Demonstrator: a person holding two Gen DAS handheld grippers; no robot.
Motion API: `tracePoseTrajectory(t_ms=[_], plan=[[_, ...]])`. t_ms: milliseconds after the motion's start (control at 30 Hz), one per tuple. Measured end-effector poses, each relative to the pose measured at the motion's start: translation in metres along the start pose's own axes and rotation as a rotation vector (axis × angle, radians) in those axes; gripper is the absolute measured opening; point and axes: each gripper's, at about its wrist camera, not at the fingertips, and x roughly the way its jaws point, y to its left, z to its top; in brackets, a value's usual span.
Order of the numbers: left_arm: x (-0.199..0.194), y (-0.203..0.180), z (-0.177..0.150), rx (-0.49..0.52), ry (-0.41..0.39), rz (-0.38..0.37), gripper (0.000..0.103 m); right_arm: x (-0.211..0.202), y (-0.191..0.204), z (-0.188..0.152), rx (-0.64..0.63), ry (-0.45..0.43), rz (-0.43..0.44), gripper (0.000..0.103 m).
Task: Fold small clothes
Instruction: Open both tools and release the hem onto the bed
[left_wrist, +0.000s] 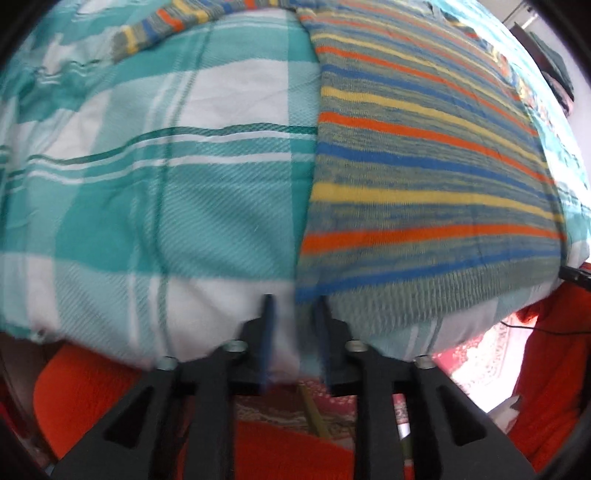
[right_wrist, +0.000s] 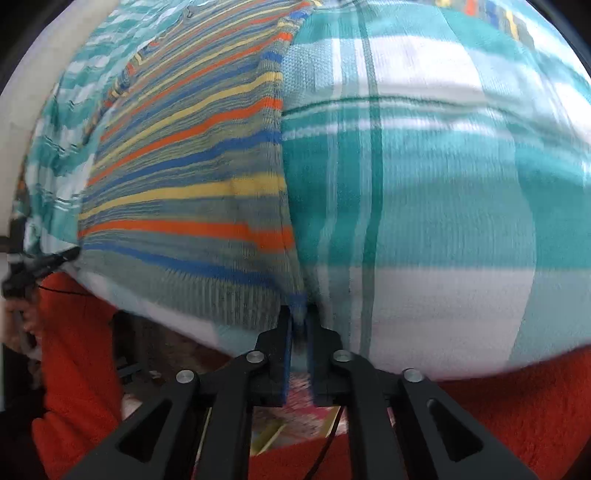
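A small striped knit sweater (left_wrist: 424, 177) in grey-green, orange, blue and yellow lies flat on a teal and white checked cloth (left_wrist: 166, 184). My left gripper (left_wrist: 293, 302) sits at the sweater's near left hem corner, fingers partly open around the corner edge. In the right wrist view the sweater (right_wrist: 184, 192) fills the left half. My right gripper (right_wrist: 300, 314) is nearly shut on the sweater's near right hem corner. The left gripper shows at the far left of the right wrist view (right_wrist: 44, 262), at the opposite corner.
The checked cloth (right_wrist: 443, 203) covers a raised surface whose near edge runs just before both grippers. The person's red clothing (left_wrist: 110, 391) lies below the edge. A patterned red rug (left_wrist: 480, 354) shows on the floor.
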Motion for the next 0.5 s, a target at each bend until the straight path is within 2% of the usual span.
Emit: tracePoseTrajectory(t_ms=[33,100,133,167,200,300,333,433,500], plan=[[-0.01,0.002,-0.008,-0.01,-0.021,-0.001,0.041,-0.004,-0.004,-0.004,0.02,0.013,0.02,0.033],[-0.035,0.007,-0.018,-0.027,-0.085,0.019,0.055,-0.022,-0.015,-0.011,0.063,-0.019,0.031,0.046],[-0.045,0.008,-0.02,-0.034,-0.12,0.033,0.058,-0.038,-0.019,-0.012,0.077,-0.054,0.021,0.046],[-0.062,0.009,-0.02,-0.048,-0.189,0.058,0.067,-0.048,-0.02,-0.011,0.076,-0.079,0.005,0.046],[-0.07,0.009,-0.019,-0.055,-0.225,0.067,0.073,-0.064,-0.017,-0.007,0.059,-0.12,-0.026,0.046],[-0.089,-0.009,0.0,-0.065,-0.363,0.06,0.082,-0.096,0.012,0.015,-0.057,-0.246,-0.103,0.046],[-0.087,-0.019,0.007,-0.061,-0.376,0.048,0.083,-0.101,0.025,0.025,-0.096,-0.283,-0.105,0.046],[-0.067,-0.054,0.028,-0.025,-0.416,0.008,0.083,-0.091,0.059,0.057,-0.164,-0.362,-0.038,0.047],[-0.04,-0.081,0.035,0.001,-0.427,0.047,0.084,-0.069,0.07,0.072,-0.189,-0.368,0.006,0.047]])
